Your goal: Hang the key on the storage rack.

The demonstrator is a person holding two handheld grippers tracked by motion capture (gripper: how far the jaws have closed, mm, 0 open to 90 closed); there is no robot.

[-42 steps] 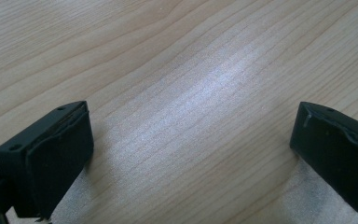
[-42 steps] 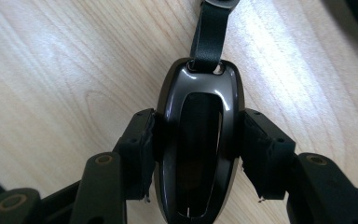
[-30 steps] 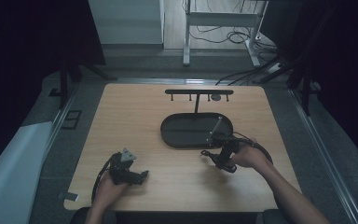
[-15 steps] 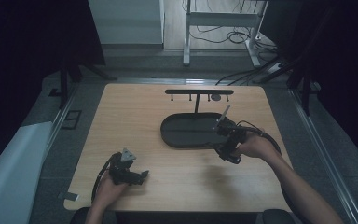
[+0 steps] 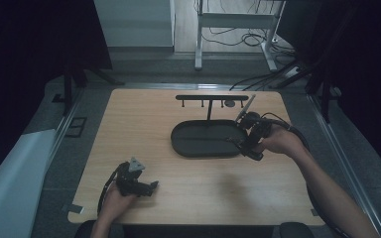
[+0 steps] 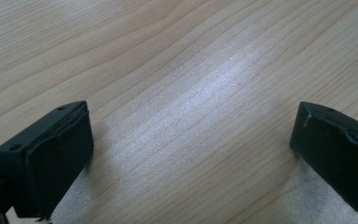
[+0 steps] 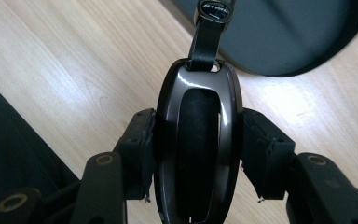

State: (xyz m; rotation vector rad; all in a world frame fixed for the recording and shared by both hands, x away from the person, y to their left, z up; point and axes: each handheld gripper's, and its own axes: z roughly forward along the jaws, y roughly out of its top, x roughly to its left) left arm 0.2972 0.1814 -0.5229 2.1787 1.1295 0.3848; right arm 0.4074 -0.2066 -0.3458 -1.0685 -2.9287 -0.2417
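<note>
Wooden table (image 5: 144,134), bare dark oval tray (image 5: 198,144)

I am working in what looks like a lab or recording studio, not a home. My light wooden table (image 5: 178,124) stands on grey carpet, hemmed in by dark black curtains (image 5: 30,39) on both sides. Beyond it, loose black cables (image 5: 238,25) trail across the floor around a white metal stand (image 5: 201,22), and grey floor rails (image 5: 62,134) run alongside the table.

A light wooden table (image 5: 188,198) stands on grey floor (image 5: 144,64) — the room is dim. Behind it, a white desk frame (image 5: 238,20) and loose cables (image 5: 248,37).
</note>
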